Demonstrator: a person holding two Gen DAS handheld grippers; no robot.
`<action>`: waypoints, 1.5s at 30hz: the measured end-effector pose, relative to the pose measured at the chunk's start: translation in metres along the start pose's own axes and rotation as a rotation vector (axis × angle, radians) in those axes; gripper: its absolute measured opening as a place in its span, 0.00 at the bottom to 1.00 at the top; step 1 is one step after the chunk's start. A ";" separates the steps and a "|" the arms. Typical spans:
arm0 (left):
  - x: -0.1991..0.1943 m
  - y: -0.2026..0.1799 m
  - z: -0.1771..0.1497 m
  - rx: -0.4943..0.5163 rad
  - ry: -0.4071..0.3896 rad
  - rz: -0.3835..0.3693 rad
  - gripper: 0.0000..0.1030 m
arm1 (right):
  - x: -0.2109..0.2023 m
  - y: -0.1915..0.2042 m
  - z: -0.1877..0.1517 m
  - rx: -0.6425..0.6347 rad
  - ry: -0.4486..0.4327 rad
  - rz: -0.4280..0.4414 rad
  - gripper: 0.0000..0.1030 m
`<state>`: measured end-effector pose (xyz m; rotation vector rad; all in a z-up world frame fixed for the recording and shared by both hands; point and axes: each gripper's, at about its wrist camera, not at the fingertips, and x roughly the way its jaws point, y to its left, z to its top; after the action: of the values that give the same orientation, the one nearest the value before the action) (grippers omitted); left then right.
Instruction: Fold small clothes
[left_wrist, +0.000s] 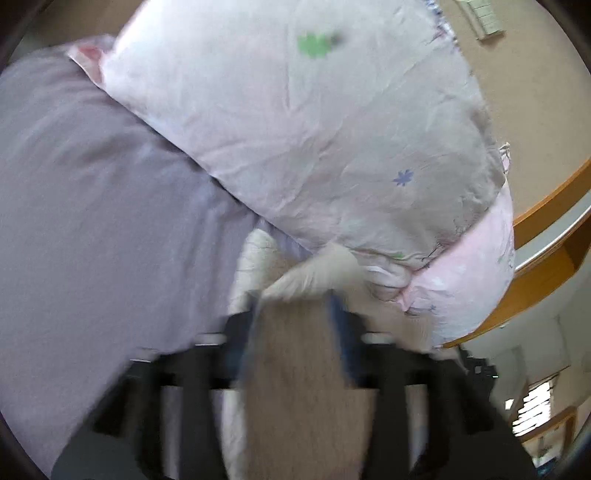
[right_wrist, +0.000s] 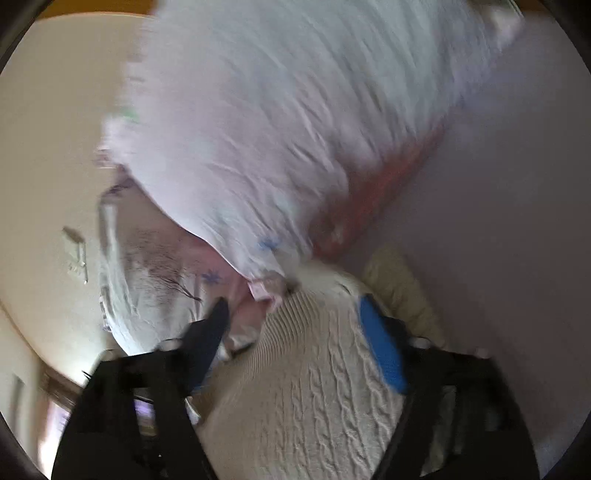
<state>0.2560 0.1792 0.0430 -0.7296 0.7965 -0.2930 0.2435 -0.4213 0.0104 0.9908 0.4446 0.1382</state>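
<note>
A cream cable-knit sweater (right_wrist: 310, 387) fills the space between the fingers of my right gripper (right_wrist: 291, 306), which stands open around it. In the left wrist view the same garment shows as a beige knit (left_wrist: 295, 376) lying between the fingers of my left gripper (left_wrist: 295, 299), with a pale fold (left_wrist: 314, 273) bunched at the tips. The left view is blurred, so I cannot tell whether those fingers pinch the cloth.
A large pale pink pillow with small flower prints (left_wrist: 295, 129) lies just beyond both grippers; it also shows in the right wrist view (right_wrist: 277, 129). A lilac bedsheet (left_wrist: 81, 203) covers the bed. A wooden headboard (left_wrist: 546, 236) and beige wall (left_wrist: 524, 103) stand to the right.
</note>
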 end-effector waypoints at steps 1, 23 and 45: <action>-0.004 0.000 -0.002 0.010 0.000 0.005 0.63 | -0.007 0.003 0.001 -0.028 -0.019 0.007 0.78; 0.044 0.034 -0.022 -0.335 0.214 -0.285 0.14 | -0.002 0.004 0.004 -0.039 0.022 0.098 0.79; 0.166 -0.267 -0.127 0.096 0.421 -0.591 0.40 | -0.041 -0.023 0.053 -0.044 0.002 0.022 0.92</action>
<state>0.2819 -0.1575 0.0771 -0.8140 0.9408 -1.0369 0.2265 -0.4878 0.0278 0.9528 0.4314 0.1679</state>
